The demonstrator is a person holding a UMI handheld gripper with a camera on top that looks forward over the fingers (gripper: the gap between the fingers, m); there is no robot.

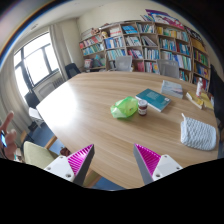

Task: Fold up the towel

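Observation:
A striped grey-and-white towel point(199, 132) lies crumpled on the large oval wooden table point(95, 115), well beyond my fingers and off to their right, near the table's right edge. My gripper point(113, 160) hovers above the near edge of the table. Its two fingers with magenta pads point(80, 159) stand wide apart with nothing between them, only bare table top showing in the gap.
A green object point(123, 107) with a small cup point(142, 108) beside it, and a teal book point(153, 99), lie mid-table. Bottles point(199, 88) stand at the far right. Chairs ring the table. Bookshelves point(140, 45) line the back wall, a window point(38, 60) at left.

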